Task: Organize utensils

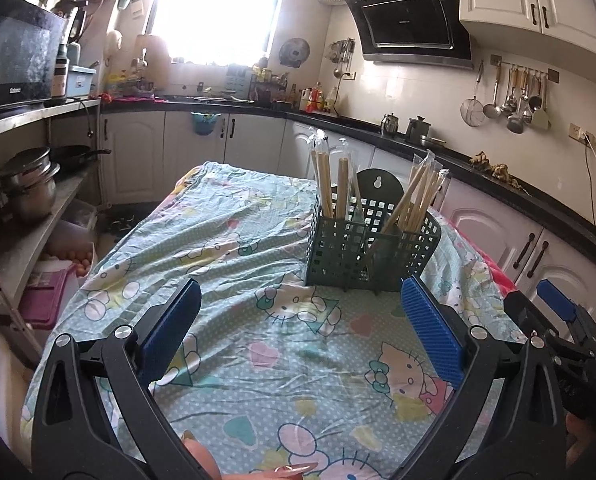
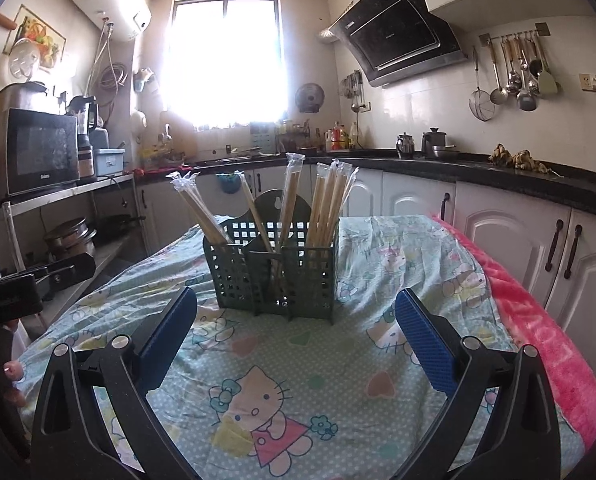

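- Left gripper [image 1: 300, 312]: its two blue-padded fingers stand wide apart above the tablecloth [image 1: 234, 240], with nothing between them; a person's fingertips [image 1: 294, 469] show at the lower edge of the left wrist view.
- Right gripper [image 2: 296, 318]: likewise spread wide and empty, hovering over the cloth just in front of the basket; it also appears at the right edge of the left wrist view.
- Basket [image 2: 274, 272]: a dark green, perforated plastic holder with several compartments and a rounded hanging tab at the back, standing upright on the cloth, ahead of both grippers and touching neither.
- Chopsticks [image 2: 328, 204]: pale wooden pairs in clear plastic sleeves, standing on end in the basket. In the right wrist view one bundle leans out to the left from the left compartment, a few sticks rise from the middle, and a fuller bundle stands nearly upright in the right compartment.
- Tablecloth: pale green, dotted, printed with cartoon cats, wrinkled; a pink blanket [image 2: 538, 320] shows along its right edge.
- Background: kitchen counter [image 2: 498, 168], range hood [image 2: 398, 40], hanging ladles [image 2: 518, 76], microwave [image 2: 42, 152].
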Available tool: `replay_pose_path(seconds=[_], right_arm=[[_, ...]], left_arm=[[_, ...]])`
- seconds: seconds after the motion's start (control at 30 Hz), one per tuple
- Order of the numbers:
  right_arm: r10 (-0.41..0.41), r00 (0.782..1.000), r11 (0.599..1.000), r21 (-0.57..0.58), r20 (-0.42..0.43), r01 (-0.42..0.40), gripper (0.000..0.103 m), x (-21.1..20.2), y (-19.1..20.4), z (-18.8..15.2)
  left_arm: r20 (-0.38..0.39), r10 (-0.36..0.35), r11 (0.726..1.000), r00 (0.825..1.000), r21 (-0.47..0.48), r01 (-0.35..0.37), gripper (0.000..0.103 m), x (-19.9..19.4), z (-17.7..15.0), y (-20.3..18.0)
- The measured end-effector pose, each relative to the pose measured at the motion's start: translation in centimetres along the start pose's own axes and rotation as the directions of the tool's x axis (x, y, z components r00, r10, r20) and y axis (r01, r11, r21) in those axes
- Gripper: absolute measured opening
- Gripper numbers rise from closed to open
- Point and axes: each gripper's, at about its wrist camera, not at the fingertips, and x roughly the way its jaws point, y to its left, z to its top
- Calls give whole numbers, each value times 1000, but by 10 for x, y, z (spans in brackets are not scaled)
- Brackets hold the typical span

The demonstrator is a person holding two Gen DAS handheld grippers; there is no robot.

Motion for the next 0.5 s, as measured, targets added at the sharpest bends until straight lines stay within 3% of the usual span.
replay_pose_path(seconds=[0.5], right_arm=[[38, 999, 999, -34, -6, -39, 97, -2, 12, -3]], left_arm=[[7, 5, 1000, 1000, 1, -5, 92, -1, 0, -1]])
